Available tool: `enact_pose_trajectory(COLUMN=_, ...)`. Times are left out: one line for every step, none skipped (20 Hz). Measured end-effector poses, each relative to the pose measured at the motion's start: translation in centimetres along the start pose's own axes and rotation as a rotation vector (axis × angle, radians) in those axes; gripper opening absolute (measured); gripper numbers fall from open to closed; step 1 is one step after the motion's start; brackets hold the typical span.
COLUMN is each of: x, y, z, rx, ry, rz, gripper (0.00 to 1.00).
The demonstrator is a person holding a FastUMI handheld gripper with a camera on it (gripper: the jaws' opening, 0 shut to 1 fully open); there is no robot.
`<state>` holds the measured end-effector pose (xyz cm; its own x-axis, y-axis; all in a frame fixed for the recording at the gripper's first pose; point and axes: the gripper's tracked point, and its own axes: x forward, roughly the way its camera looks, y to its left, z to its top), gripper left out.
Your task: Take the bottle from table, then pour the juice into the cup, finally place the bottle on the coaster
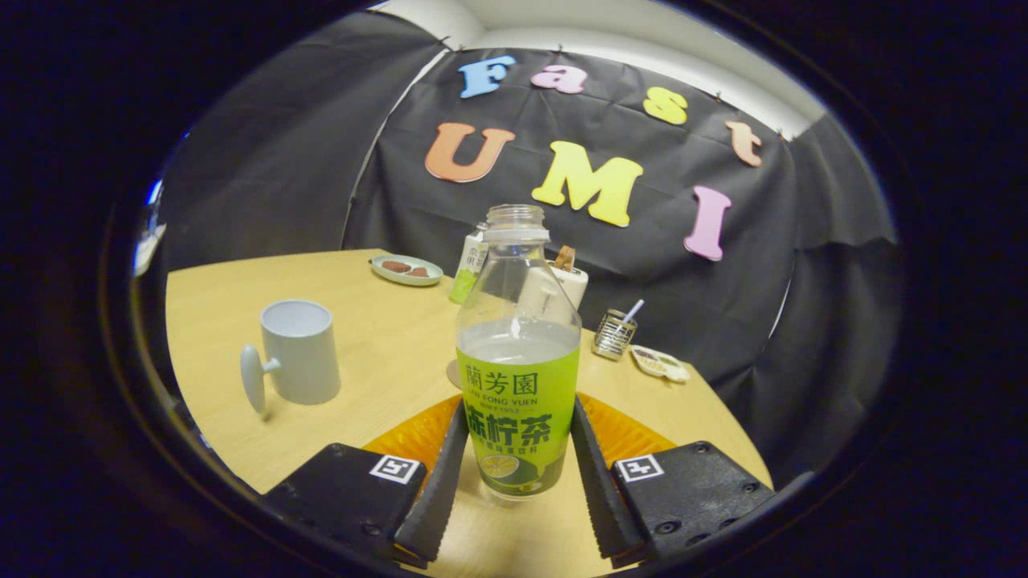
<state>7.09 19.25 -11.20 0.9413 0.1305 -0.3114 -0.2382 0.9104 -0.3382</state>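
I see my gripper [518,474] clamping the open bottle [518,361] between both fingers; it hides most of the coaster [454,374] just beyond.

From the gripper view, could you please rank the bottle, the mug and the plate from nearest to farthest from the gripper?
1. Bottle: between the fingers of the gripper, which press its sides.
2. Mug: ahead, on the left.
3. Plate: far back, near the wall.
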Motion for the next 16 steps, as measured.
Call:
enact_pose_trajectory(x=0.1, y=0.0, z=0.4, rx=-0.050, ry=-0.001, rz=-0.006, gripper=0.75)
enact_pose_trajectory(x=0.2, y=0.1, z=0.9, rx=-0.092, ry=-0.004, rz=-0.009, gripper=0.75)
enact_pose_trajectory(x=0.3, y=0.2, z=1.4, rx=-0.142, ry=-0.006, rz=-0.015, gripper=0.75)
enact_pose_trajectory(x=0.5, y=0.4, z=1.9, rx=-0.199, ry=-0.009, rz=-0.020, gripper=0.75)
enact_pose_trajectory(x=0.7, y=0.6, z=2.3, rx=-0.244, ry=-0.010, rz=-0.023, gripper=0.75)
enact_pose_trajectory(x=1.0, y=0.8, z=2.8, rx=-0.299, ry=-0.014, rz=-0.024, gripper=0.75)
enact_pose_trajectory(x=1.3, y=1.0, z=3.2, rx=-0.347, ry=-0.017, rz=-0.028, gripper=0.75)
enact_pose_trajectory(x=1.6, y=1.3, z=3.7, rx=-0.392, ry=-0.021, rz=-0.034, gripper=0.75)
enact_pose_trajectory(x=1.9, y=1.4, z=4.2, rx=-0.439, ry=-0.024, rz=-0.045, gripper=0.75)
enact_pose_trajectory(x=2.3, y=1.5, z=4.4, rx=-0.481, ry=-0.027, rz=-0.053, gripper=0.75)
enact_pose_trajectory(x=2.7, y=1.6, z=4.5, rx=-0.518, ry=-0.021, rz=-0.063, gripper=0.75)
enact_pose_trajectory(x=3.0, y=1.6, z=4.6, rx=-0.555, ry=-0.019, rz=-0.069, gripper=0.75)
enact_pose_trajectory(x=3.3, y=1.8, z=4.6, rx=-0.581, ry=-0.016, rz=-0.074, gripper=0.75)
enact_pose_trajectory(x=3.1, y=1.9, z=4.5, rx=-0.613, ry=-0.010, rz=-0.080, gripper=0.75)
enact_pose_trajectory(x=3.0, y=2.2, z=4.5, rx=-0.639, ry=-0.005, rz=-0.083, gripper=0.75)
enact_pose_trajectory(x=3.3, y=2.2, z=4.5, rx=-0.673, ry=0.007, rz=-0.090, gripper=0.75)
